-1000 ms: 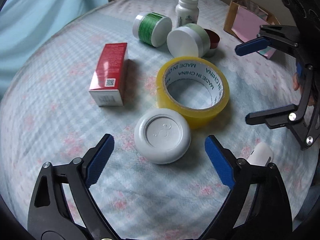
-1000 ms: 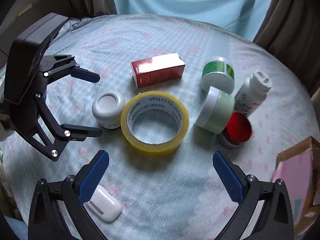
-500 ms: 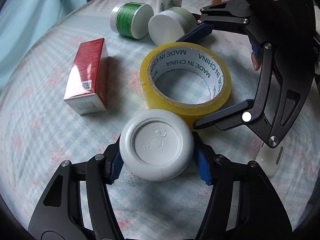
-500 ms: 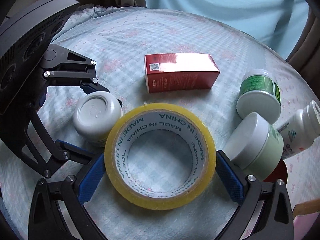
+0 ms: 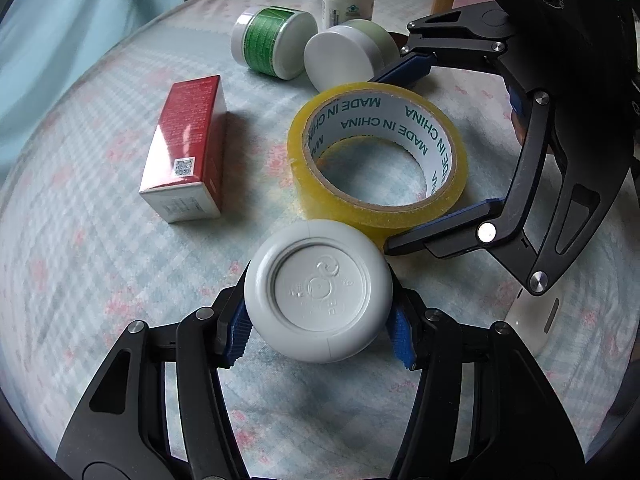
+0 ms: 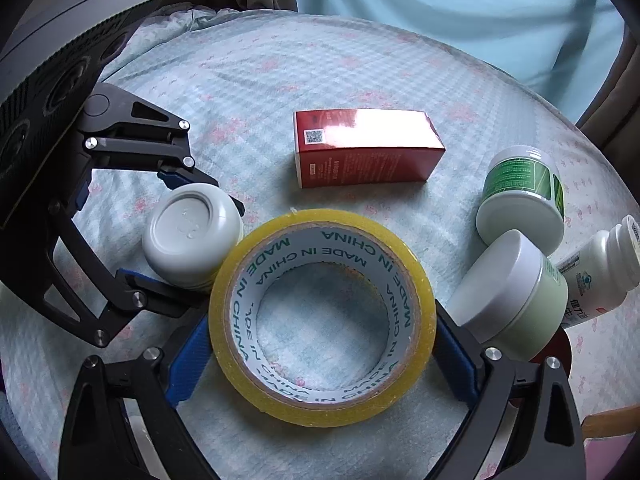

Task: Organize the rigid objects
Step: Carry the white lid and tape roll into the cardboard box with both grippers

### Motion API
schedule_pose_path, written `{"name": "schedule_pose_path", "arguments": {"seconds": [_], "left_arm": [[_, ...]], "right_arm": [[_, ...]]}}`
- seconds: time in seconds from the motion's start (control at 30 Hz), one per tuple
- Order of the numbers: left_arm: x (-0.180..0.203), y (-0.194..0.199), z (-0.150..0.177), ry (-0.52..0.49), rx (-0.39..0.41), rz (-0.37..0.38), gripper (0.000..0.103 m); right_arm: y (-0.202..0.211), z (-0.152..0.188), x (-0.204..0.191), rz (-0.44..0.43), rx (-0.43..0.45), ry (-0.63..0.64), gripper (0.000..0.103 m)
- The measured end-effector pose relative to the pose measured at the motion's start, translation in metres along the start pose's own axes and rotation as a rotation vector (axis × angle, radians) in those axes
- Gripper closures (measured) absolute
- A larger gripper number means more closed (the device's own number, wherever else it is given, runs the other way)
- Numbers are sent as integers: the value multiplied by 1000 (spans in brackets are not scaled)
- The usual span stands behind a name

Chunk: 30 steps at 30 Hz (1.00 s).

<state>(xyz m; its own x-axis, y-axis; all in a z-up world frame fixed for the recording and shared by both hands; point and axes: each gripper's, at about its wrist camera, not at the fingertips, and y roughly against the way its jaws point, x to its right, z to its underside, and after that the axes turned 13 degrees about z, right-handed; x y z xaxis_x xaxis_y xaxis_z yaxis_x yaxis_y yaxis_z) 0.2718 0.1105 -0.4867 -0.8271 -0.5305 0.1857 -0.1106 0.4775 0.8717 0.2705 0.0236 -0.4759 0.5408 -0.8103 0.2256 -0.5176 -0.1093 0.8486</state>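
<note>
My left gripper [image 5: 320, 334] is shut on a round grey-white jar [image 5: 318, 296], its blue pads against both sides; the jar also shows in the right wrist view [image 6: 192, 236]. My right gripper [image 6: 320, 360] straddles a yellow tape roll [image 6: 322, 316] marked MADE IN CHINA, its blue pads close to or touching the roll's sides. The roll lies flat on the cloth, right behind the jar in the left wrist view [image 5: 378, 156]. The right gripper shows there too [image 5: 448, 140].
A red box [image 6: 366, 148] lies behind the roll. A green-labelled jar [image 6: 520, 196], a pale green jar [image 6: 508, 284], a white pill bottle [image 6: 604, 268] and a red lid [image 6: 554, 348] cluster at right. A white oblong item [image 5: 536, 320] lies under the right gripper.
My left gripper moved forward and closed on the grey-white jar. My right gripper moved in over the tape roll and its jaws narrowed around it.
</note>
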Motion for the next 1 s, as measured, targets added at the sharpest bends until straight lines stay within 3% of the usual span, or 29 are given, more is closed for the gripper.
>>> {"name": "schedule_pose_path", "arguments": {"seconds": [0.3,0.7,1.0], "left_arm": [[1,49,-4,77,41,-38,50],[32,178,-37,278,180,-94,50],[84,243,-83,390,272,-91,50]], "right_arm": [[42,-16,7,47,-1,-62,7],[190,-49,27,96,13,-283,7],[291,-37,74,188,42,-481,7]]}}
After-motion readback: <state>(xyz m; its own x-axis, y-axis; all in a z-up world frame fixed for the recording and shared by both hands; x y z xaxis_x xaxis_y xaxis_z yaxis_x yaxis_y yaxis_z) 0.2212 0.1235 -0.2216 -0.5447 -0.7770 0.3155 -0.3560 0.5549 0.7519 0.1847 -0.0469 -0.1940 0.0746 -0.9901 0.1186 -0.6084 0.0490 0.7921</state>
